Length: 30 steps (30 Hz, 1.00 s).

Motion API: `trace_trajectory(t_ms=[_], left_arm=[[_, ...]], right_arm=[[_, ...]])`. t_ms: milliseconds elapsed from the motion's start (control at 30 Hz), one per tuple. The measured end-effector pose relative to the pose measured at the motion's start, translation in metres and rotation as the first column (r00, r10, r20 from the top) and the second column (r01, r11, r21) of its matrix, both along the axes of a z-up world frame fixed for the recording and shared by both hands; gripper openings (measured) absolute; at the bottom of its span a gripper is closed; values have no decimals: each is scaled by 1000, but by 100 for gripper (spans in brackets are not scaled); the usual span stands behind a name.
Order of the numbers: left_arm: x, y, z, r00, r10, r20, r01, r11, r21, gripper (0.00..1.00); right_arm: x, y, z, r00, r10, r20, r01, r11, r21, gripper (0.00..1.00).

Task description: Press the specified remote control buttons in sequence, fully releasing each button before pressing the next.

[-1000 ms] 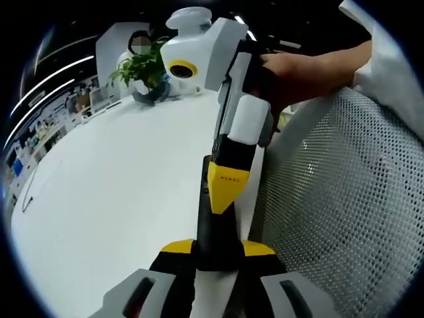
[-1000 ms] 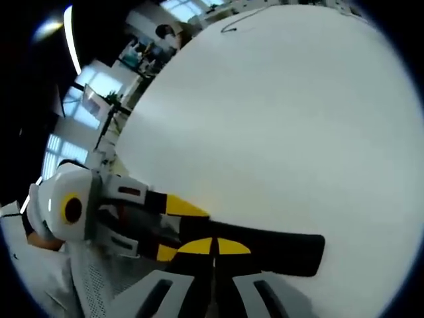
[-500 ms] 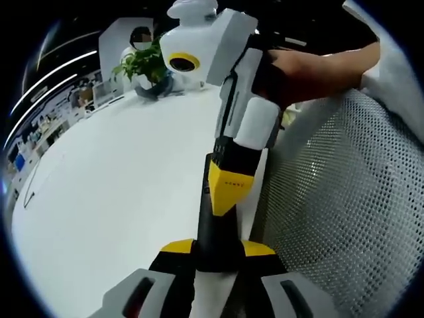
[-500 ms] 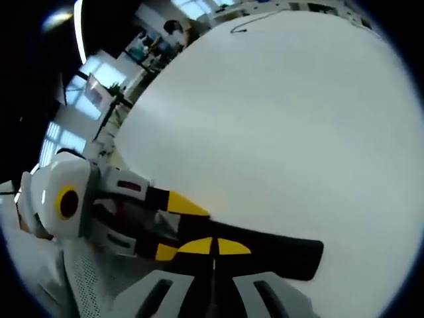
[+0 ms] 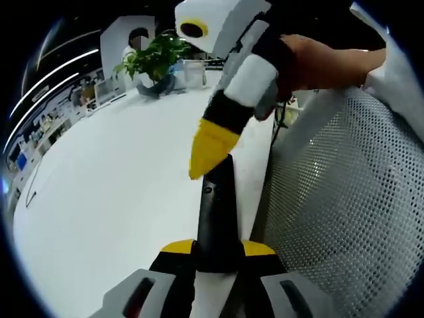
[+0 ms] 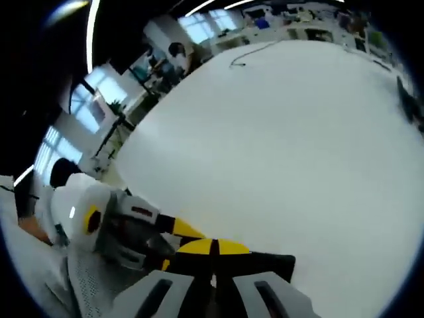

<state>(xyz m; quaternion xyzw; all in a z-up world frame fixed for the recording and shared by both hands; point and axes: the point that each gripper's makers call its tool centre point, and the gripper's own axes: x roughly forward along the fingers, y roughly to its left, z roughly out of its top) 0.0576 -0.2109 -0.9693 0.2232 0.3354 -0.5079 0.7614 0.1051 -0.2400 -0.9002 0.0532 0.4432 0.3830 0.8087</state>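
Since a second ago the right gripper (image 5: pixel 211 144) has lifted: in the left gripper view its yellow tip, which lay low on the black remote control (image 5: pixel 217 215), now hangs tilted over the remote's far end, off the upper face as far as the view shows. In the right gripper view the camera has tipped back, so less of the remote (image 6: pixel 262 264) shows past that gripper's own jaws and more of the white table (image 6: pixel 278 139) lies open beyond.

The remote is a slim black bar with a small round button near its far end. It is clamped at its near end between the yellow-tipped jaws of the left gripper (image 5: pixel 217 248), which are closed tight on its sides, and it juts out over the table's edge beside a white mesh chair back (image 5: pixel 351 212). The right gripper's jaws meet at one yellow point, holding nothing. A person's hand (image 5: pixel 318 63) grips its body. A potted plant (image 5: pixel 154 63) stands at the table's far side.
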Motion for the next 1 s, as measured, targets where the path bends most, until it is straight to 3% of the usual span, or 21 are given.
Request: trace_trajectory(t_ms=[67,167,367,467,567,667,800,1000], left_arm=[[0,0,0,1000,-2,1,2,1000,-1,24],[0,0,0,1000,-9,2,9,1000,-1,24],[3,1,1,1000,-15,11,15,1000,10,24],[3,1,0,1000,-22,-2,22,1000,8,24],[3,2,0,999,-34,-8,34,999,20,24],[3,5,0,999,-50,-15,50,998,34,24],[4,7,0,998,-62,-18,63,997,40,24],[9,9,1,994,-107,4,107,992,63,23]], right_arm=[[6,-11,17,995,-37,91,37,999,8,1],[13,-27,40,964,-123,237,118,992,35,16],[15,-50,67,915,-220,339,210,975,66,31],[19,-53,72,884,-270,381,242,963,121,46],[25,-62,66,855,-296,425,285,954,90,61],[29,-65,72,828,-304,471,299,950,88,66],[34,-70,64,828,-309,469,323,945,52,84],[38,-79,62,812,-336,477,359,932,46,92]])
